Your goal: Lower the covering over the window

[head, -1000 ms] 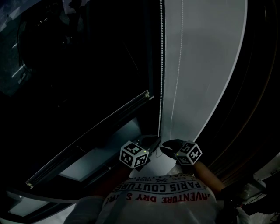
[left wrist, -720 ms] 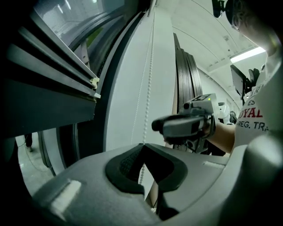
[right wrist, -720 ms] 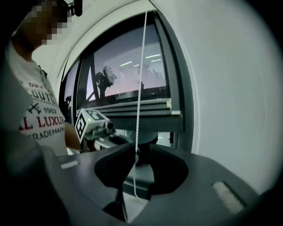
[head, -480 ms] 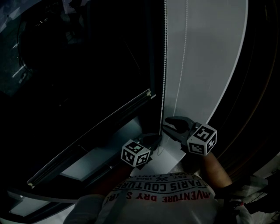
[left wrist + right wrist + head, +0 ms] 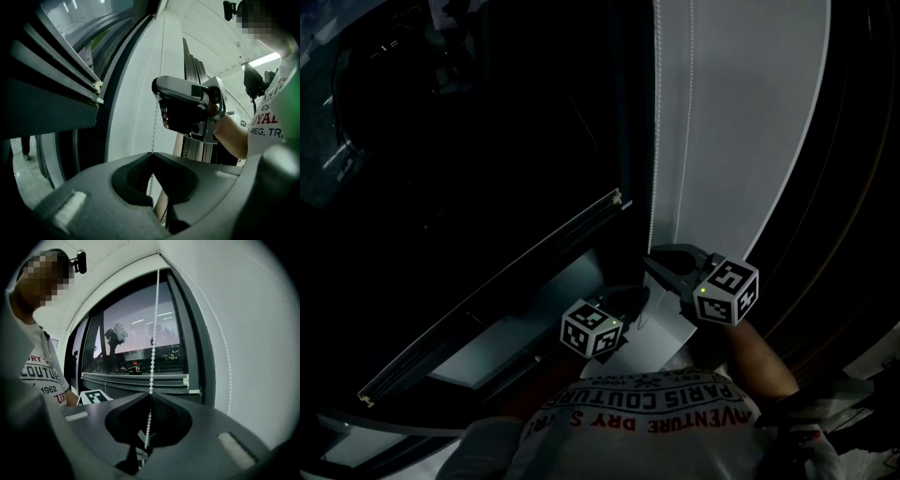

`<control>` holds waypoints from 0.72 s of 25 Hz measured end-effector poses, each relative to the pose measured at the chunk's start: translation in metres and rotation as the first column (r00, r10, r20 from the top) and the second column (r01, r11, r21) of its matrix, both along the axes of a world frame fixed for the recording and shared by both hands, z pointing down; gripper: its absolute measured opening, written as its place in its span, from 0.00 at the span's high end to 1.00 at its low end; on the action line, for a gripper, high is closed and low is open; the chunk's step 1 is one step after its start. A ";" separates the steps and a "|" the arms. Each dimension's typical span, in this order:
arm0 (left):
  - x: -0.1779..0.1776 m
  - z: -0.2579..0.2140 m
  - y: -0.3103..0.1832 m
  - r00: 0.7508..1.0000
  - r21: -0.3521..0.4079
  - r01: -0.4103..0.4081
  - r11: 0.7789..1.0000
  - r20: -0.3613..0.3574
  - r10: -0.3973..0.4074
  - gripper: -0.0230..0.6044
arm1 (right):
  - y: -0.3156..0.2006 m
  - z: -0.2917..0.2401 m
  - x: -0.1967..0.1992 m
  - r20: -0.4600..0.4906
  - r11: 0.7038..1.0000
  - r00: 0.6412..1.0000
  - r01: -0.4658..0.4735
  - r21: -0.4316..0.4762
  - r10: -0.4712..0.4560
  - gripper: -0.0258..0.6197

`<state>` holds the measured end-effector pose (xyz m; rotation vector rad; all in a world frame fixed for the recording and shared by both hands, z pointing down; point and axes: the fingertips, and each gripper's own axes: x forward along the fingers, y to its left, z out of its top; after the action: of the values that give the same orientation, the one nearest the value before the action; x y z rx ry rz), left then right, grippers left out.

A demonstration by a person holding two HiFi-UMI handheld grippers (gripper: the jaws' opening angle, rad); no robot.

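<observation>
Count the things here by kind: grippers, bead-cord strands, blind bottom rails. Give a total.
grippers: 2 (left gripper; right gripper, whose jaws have just been closing onto a strand)
bead-cord strands: 2
blind bottom rail: 1
Total: 5

A white printed T-shirt [image 5: 647,412]; outside, perhaps a tree [image 5: 114,341].

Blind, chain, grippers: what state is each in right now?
Blind: partway down, bottom edge near gripper height.
Chain: hangs straight, gripped in two places.
Left gripper: shut on chain, lower.
Right gripper: jaws have just been closing, shut on chain, higher.
</observation>
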<state>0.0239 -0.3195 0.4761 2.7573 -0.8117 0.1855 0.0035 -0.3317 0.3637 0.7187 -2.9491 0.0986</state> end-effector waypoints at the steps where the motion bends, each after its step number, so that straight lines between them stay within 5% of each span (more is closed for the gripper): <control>1: 0.000 0.000 0.000 1.000 0.004 -0.003 1.000 -0.004 0.003 0.95 | 0.001 0.000 0.001 0.007 1.000 1.000 -0.004 0.009 0.004 0.94; 13: -0.002 0.018 0.002 0.999 -0.022 0.009 1.000 -0.048 -0.011 0.95 | 0.005 0.020 0.010 0.043 1.000 0.999 -0.027 -0.006 0.028 0.95; 18: 0.002 0.037 0.002 1.000 -0.052 0.002 0.999 0.006 -0.002 0.95 | 0.007 0.042 0.006 -0.024 0.999 0.999 -0.024 -0.024 0.023 0.95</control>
<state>0.0256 -0.3172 0.5134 2.7085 -0.8001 0.2111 0.0093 -0.3250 0.4055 0.7461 -2.9121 0.1263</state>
